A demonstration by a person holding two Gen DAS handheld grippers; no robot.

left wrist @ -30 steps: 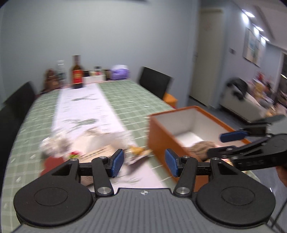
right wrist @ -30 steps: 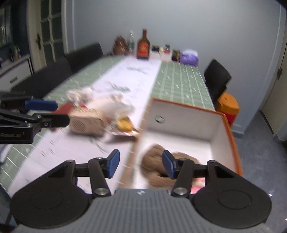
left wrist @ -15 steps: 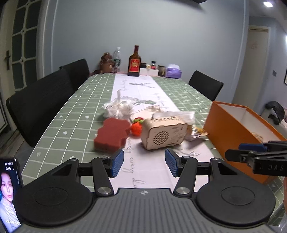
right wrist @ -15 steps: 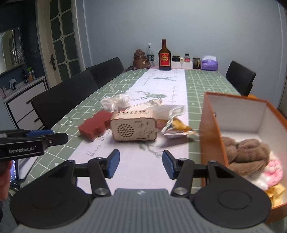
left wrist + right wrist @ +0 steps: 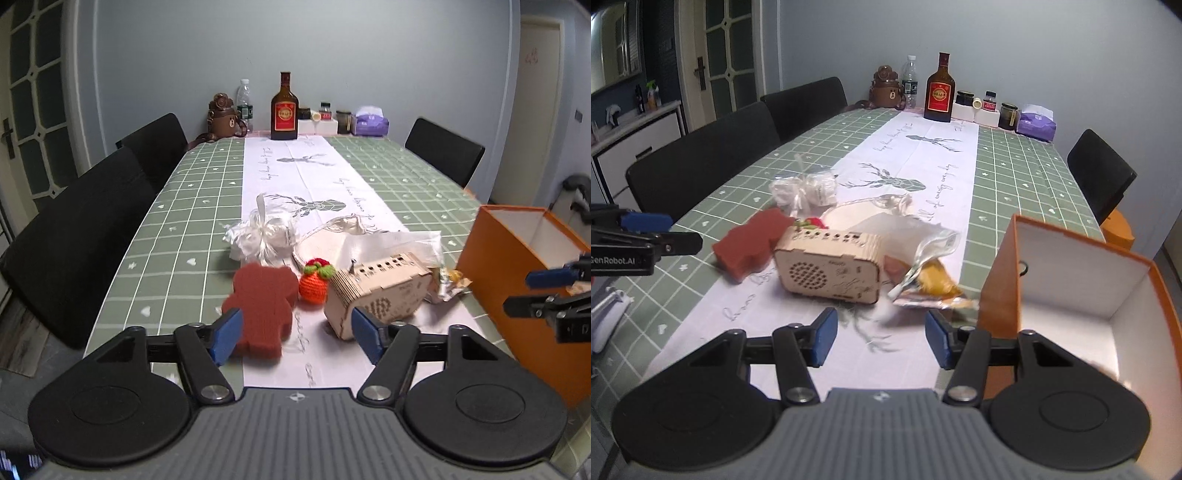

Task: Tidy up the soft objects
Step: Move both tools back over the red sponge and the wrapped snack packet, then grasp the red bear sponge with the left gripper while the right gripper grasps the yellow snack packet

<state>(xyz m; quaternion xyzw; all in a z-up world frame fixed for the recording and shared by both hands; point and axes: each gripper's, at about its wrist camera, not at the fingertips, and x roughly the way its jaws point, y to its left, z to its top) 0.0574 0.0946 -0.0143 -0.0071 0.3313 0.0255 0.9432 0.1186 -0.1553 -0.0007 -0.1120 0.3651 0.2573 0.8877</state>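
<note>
Left claw neared, widening emptily over red sponge beside wooden box.

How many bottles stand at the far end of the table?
2: a clear plastic water bottle beside the brown bear figure, and a dark glass bottle with a red label at the runner's end. The small jars nearby aren't counted; more could sit behind them.

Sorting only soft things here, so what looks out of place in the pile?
The pale wooden speaker box lies among the soft items, beside the dark red bear-shaped sponge: rigid and tilted. A crumpled foil snack packet lies beside it.
</note>
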